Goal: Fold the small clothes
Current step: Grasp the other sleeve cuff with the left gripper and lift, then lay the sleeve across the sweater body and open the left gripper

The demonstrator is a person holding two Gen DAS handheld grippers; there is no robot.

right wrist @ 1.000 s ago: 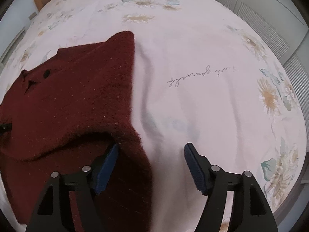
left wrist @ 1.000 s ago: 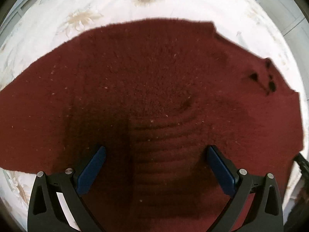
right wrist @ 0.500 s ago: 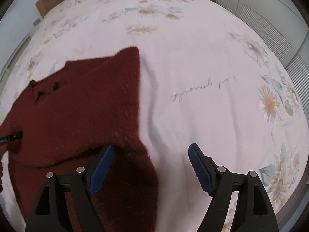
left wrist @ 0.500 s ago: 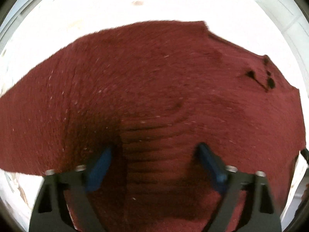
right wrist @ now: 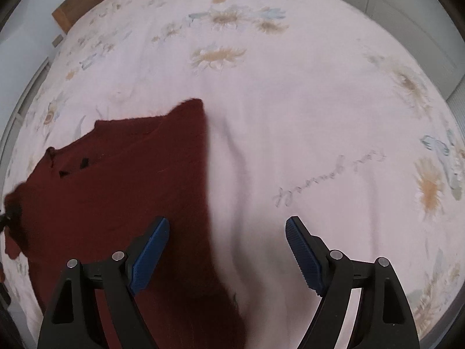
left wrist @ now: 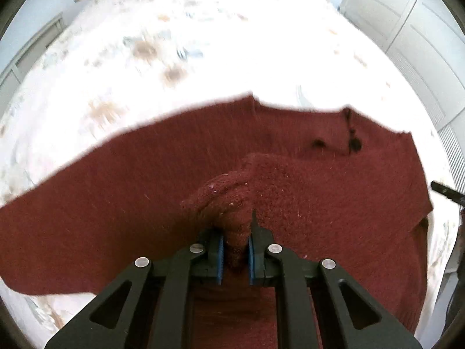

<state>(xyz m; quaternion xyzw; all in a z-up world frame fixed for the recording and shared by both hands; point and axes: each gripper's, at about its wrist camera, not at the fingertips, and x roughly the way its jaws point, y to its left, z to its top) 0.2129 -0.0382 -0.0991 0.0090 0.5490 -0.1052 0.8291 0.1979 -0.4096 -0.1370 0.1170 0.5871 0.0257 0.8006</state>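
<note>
A dark red knit sweater (left wrist: 122, 203) lies spread on a floral bedsheet (left wrist: 174, 43). My left gripper (left wrist: 235, 250) is shut on a bunched fold of the sweater (left wrist: 229, 200) and lifts it above the rest of the garment. Small dark buttons (left wrist: 354, 144) mark the neckline at the far right. In the right wrist view the sweater (right wrist: 116, 189) fills the left side. My right gripper (right wrist: 226, 238) is open and empty, above the sweater's right edge, its left pad (right wrist: 151, 250) over the cloth.
The pale sheet (right wrist: 319, 116) with daisy prints and a line of script (right wrist: 328, 180) stretches to the right. A wooden headboard (right wrist: 66, 14) stands at the far end. White cupboard doors (left wrist: 421, 43) stand on the right.
My left gripper has shut on the sweater and pulled a fold up and back. My right gripper has stayed open and drawn back a little from the sweater's edge.
</note>
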